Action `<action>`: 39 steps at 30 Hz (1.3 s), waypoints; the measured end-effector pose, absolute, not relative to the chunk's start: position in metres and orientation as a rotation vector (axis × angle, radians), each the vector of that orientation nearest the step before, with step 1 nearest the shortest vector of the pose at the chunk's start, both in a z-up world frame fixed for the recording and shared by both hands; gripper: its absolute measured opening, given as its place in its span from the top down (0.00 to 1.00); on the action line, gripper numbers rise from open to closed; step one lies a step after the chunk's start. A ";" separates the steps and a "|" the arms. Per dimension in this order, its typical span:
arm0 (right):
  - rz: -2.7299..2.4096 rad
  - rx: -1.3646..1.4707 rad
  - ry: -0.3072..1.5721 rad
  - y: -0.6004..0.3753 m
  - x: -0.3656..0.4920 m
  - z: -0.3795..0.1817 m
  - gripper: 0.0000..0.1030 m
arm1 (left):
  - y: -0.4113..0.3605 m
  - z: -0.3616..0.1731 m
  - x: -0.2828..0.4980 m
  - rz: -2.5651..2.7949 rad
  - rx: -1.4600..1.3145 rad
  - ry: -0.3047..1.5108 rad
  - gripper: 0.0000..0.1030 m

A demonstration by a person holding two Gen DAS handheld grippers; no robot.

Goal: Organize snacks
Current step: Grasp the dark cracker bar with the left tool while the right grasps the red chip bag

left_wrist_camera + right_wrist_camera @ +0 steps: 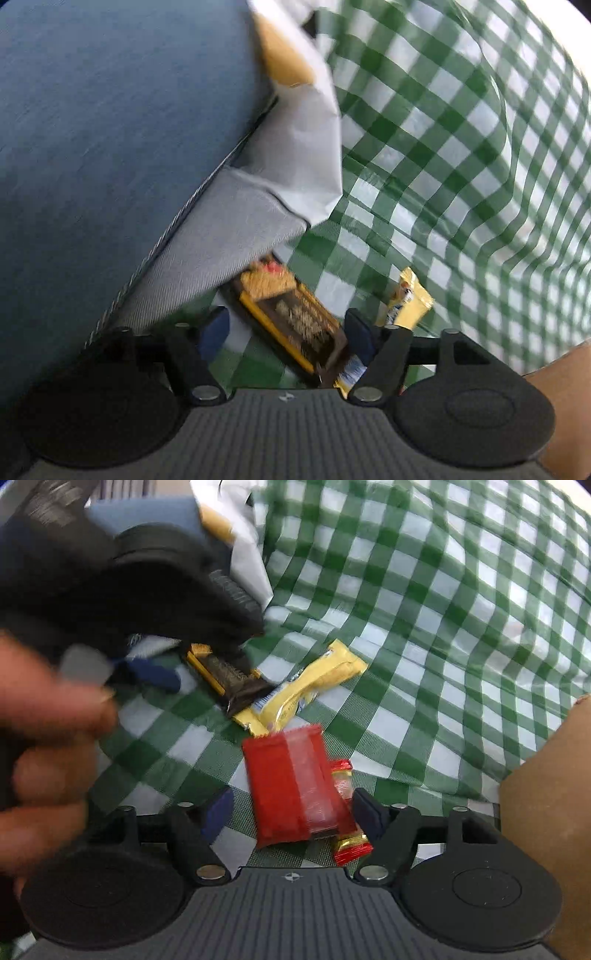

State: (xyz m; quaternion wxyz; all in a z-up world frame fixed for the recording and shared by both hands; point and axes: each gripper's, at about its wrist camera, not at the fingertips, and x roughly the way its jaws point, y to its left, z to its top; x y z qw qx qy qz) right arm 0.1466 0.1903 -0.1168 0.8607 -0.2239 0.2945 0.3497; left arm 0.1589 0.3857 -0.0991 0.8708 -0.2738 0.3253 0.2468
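My left gripper (288, 332) is open, its jaws on either side of a dark brown and yellow snack bar (291, 317) lying on the green checked cloth. That bar (229, 675) and the left gripper (207, 672) over it also show in the right wrist view. A pale yellow wrapper (408, 302) lies just right of it (314, 686). My right gripper (291, 812) is open around a red snack packet (291, 782), with a small red and gold bar (347, 812) beside it. Neither gripper touches its snack.
A blue-grey fabric bin (110, 147) with a grey lining fills the left of the left wrist view. A white bag with an orange patch (291, 62) leans by it. The green checked tablecloth (443, 627) spreads to the right. A cardboard edge (546, 794) stands at the right.
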 end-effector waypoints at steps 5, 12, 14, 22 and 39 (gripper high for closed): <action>0.756 -0.456 0.639 0.187 0.150 -0.114 0.34 | 0.390 -0.104 0.170 0.505 -0.516 0.683 0.25; 0.759 -0.460 0.621 0.181 0.148 -0.109 0.53 | 0.382 -0.098 0.172 0.472 -0.440 0.682 0.76; 0.748 -0.447 0.608 0.176 0.145 -0.105 0.56 | 0.376 -0.091 0.168 0.463 -0.415 0.683 0.85; 0.745 -0.383 0.581 0.146 0.126 -0.081 0.94 | 0.360 -0.066 0.129 0.411 -0.476 0.664 0.85; 0.863 -0.126 0.829 0.040 0.046 -0.056 0.96 | 0.289 -0.070 0.028 0.193 -0.509 1.046 0.78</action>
